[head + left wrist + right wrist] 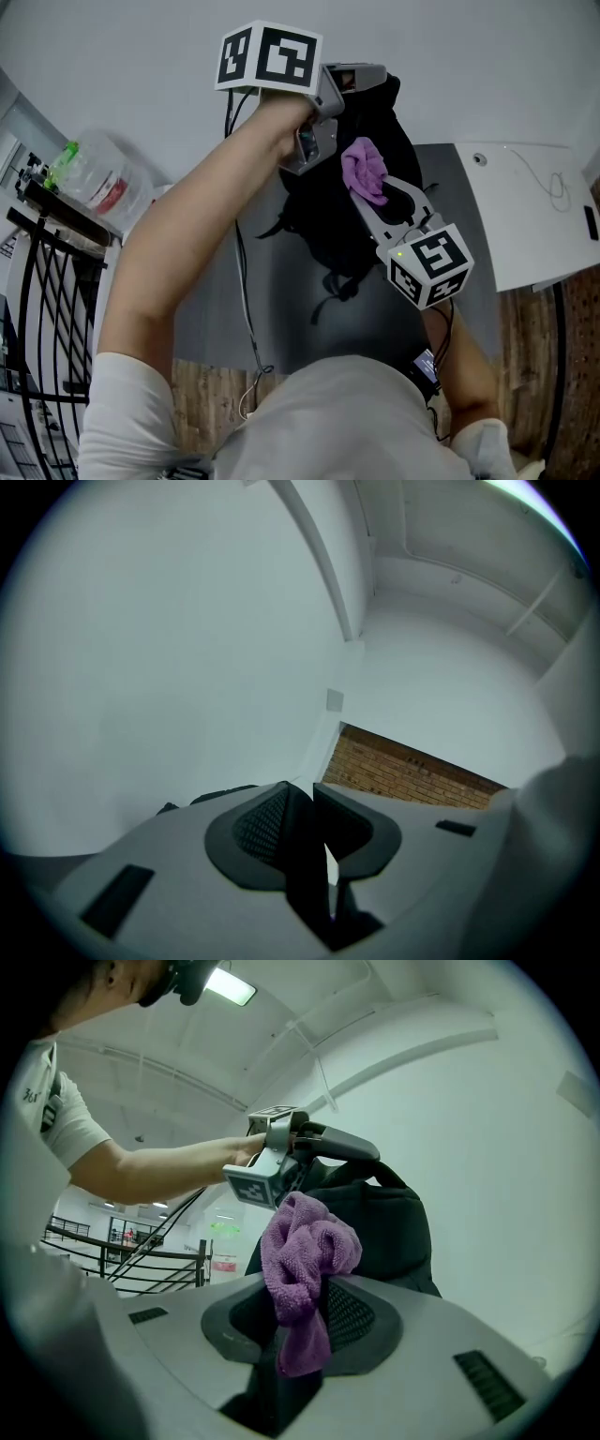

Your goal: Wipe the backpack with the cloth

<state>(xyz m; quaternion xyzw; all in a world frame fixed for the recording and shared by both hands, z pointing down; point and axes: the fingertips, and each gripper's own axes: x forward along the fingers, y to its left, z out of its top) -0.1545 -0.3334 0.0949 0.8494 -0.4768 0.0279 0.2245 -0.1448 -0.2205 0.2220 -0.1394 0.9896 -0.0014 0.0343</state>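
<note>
Right gripper view shows the right gripper (302,1309) with jaws clamped on a bunched purple cloth (309,1241), just beside the black backpack (398,1232) near its top. The left gripper (364,79) has its jaws pinched on the backpack's top handle, holding it upright on the bench (216,309). Wiping looks underway; next, press the cloth against the fabric and stroke.

Black backpack (323,234) up in the upper middle of the head view, standing tall, top handle caught in the left gripper (295,1152), straps dangling loose beneath it. Soft dark fabric, rounded top. And there's the cloth (364,171), a purple terry rag, bunched into a crumpled wad and pinched between the right gripper (309,1293) jaws, its tail hanging down, right up against the backpack's upper front.
</note>
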